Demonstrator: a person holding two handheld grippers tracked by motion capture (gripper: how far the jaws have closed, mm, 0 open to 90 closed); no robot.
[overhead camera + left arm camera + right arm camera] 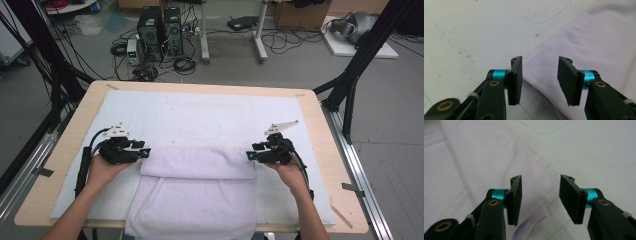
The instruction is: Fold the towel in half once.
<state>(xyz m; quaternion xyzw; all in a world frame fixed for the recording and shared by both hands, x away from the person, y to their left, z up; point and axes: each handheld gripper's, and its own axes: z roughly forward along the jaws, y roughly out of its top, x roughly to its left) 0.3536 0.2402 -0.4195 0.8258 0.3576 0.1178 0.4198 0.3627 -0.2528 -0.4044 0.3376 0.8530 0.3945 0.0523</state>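
A pale lilac towel lies on the white mat, its far part folded back toward me into a double band; its near end hangs over the table's front edge. My left gripper rests at the left end of that fold and my right gripper at the right end. In the left gripper view my left gripper stands open above the towel's corner, pads clear of the cloth. In the right gripper view my right gripper is open too, over the towel's hemmed edge.
A white mat covers the wooden table, bare beyond the towel. Black frame poles stand at the left and right sides. Computer cases and cables sit on the floor behind the table.
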